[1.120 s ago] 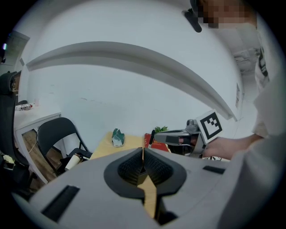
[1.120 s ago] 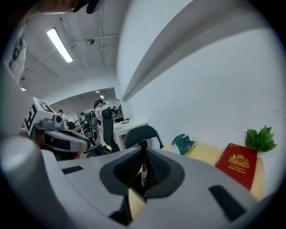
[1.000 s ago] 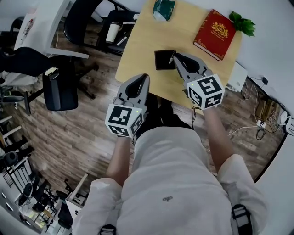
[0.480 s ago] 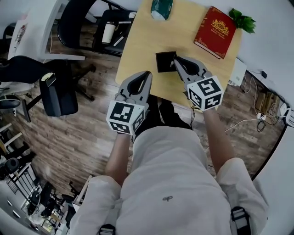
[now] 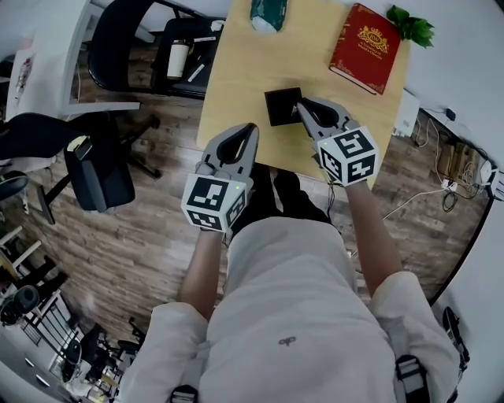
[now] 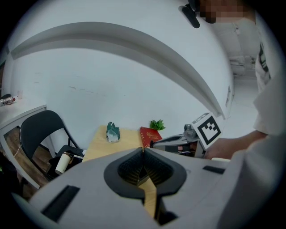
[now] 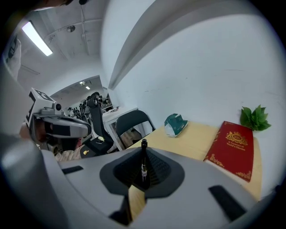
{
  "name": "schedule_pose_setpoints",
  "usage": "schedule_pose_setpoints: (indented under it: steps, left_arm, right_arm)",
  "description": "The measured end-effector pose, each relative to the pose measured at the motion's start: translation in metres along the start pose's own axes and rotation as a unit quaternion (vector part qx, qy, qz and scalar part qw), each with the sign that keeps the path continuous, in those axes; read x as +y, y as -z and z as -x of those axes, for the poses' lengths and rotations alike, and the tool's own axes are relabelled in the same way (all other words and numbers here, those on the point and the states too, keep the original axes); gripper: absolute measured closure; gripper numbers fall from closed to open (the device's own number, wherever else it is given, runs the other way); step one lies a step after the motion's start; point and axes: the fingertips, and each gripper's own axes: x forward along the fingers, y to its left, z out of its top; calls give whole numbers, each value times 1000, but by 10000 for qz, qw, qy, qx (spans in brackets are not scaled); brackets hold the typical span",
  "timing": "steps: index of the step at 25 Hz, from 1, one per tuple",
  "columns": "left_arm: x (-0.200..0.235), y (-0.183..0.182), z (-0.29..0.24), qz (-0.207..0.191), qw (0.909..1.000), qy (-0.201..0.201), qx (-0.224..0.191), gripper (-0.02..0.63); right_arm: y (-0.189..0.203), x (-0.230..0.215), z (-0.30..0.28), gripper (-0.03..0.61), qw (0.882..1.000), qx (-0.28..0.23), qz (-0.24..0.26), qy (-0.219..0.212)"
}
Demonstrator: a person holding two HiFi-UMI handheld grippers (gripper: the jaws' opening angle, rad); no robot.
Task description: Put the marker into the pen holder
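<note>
A thin black marker (image 7: 144, 162) with a white band stands upright between the jaws of my right gripper (image 7: 143, 147), which is shut on it. In the head view, my right gripper (image 5: 300, 105) has its tips at the right edge of the black square pen holder (image 5: 280, 106) on the light wooden table (image 5: 236, 79). The holder is hidden in the right gripper view. My left gripper (image 5: 251, 128) is shut with nothing in it, near the table's front edge, below and left of the holder. The left gripper view shows those shut jaws (image 6: 143, 150) and the right gripper (image 6: 178, 140).
A red book (image 5: 365, 47) lies at the table's far right, with a green plant (image 5: 409, 27) behind it. A green packet (image 5: 268, 14) sits at the far edge. Black chairs (image 5: 102, 169) and a cup (image 5: 178, 57) stand left of the table.
The head view has shifted a little. Both grippers keep almost the same places, the right one still shut on the marker beside the holder.
</note>
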Motion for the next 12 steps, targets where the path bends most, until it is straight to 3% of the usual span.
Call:
schedule_pose_setpoints:
  steps: [12]
  left_arm:
    - [8,2,-8,42,9998,152,108,604]
  right_arm:
    - [18,-6,-21,555,9993,314,-151,117]
